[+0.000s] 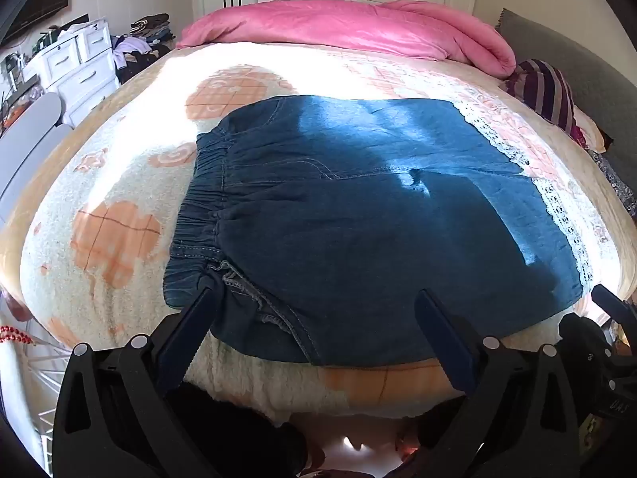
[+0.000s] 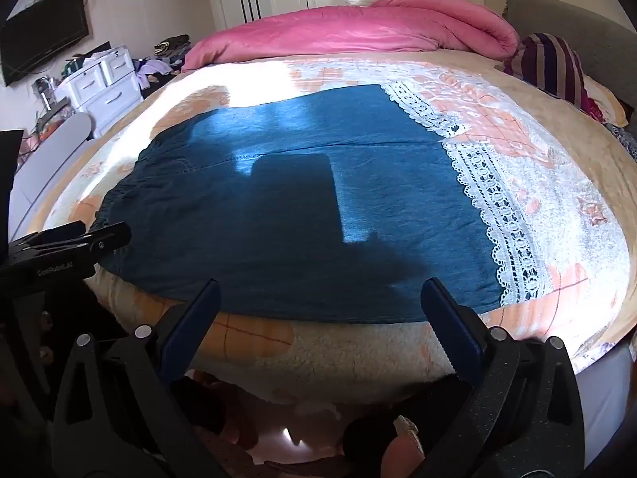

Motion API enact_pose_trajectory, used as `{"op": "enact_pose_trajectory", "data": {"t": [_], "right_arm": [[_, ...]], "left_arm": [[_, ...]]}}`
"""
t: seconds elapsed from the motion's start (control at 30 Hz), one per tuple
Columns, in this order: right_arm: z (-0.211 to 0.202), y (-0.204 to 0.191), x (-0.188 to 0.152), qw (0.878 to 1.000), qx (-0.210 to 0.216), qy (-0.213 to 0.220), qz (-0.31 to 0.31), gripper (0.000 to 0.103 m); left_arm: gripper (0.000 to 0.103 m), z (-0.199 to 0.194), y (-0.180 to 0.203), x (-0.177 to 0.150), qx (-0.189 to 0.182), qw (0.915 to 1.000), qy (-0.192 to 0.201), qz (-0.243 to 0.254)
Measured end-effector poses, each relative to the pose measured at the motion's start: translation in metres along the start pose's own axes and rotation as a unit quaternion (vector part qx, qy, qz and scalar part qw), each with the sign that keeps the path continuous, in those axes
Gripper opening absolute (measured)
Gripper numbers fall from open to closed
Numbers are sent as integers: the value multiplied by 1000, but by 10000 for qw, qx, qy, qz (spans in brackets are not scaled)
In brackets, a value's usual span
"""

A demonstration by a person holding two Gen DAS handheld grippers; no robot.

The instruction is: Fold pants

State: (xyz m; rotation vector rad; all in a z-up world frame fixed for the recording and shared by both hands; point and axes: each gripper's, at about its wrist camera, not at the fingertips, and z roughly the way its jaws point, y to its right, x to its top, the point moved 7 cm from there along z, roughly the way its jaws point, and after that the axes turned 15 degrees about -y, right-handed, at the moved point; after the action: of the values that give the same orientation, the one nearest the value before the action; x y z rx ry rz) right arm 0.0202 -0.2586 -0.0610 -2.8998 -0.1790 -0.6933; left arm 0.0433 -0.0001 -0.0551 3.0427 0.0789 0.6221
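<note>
Blue denim pants (image 1: 358, 215) with white lace hems (image 1: 557, 215) lie flat on the bed, elastic waistband (image 1: 203, 199) to the left. My left gripper (image 1: 318, 298) is open and empty, its jaws wide apart over the near edge of the pants beside the waistband. My right gripper (image 2: 320, 288) is open and empty, its jaws spread at the near edge of the pants (image 2: 298, 199) towards the lace hem (image 2: 505, 207). The left gripper also shows at the left edge of the right wrist view (image 2: 79, 239).
The bed is covered by a cream and orange patterned blanket (image 1: 111, 199). A pink duvet (image 1: 350, 28) is bunched at the far side. A striped pillow (image 1: 545, 91) lies at the right. White drawers (image 1: 75, 67) and clutter stand to the left.
</note>
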Motion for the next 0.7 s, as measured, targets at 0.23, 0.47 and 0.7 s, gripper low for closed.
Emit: {"op": "enact_pose_trajectory", "data": {"t": [0.23,0.47,0.7], "right_arm": [[0,-1,1,10000,-48,47,-20,95],[-4,2,2,10000,34,45,55,95],[-3,1,3,10000,-7,45,48,95]], "left_arm": [[99,1,-3,-3,-4,10000,-21,-53],[99,1,-2,1,-53,10000,-31,19],[99,-2,3,1,-27,10000,-18,63]]}}
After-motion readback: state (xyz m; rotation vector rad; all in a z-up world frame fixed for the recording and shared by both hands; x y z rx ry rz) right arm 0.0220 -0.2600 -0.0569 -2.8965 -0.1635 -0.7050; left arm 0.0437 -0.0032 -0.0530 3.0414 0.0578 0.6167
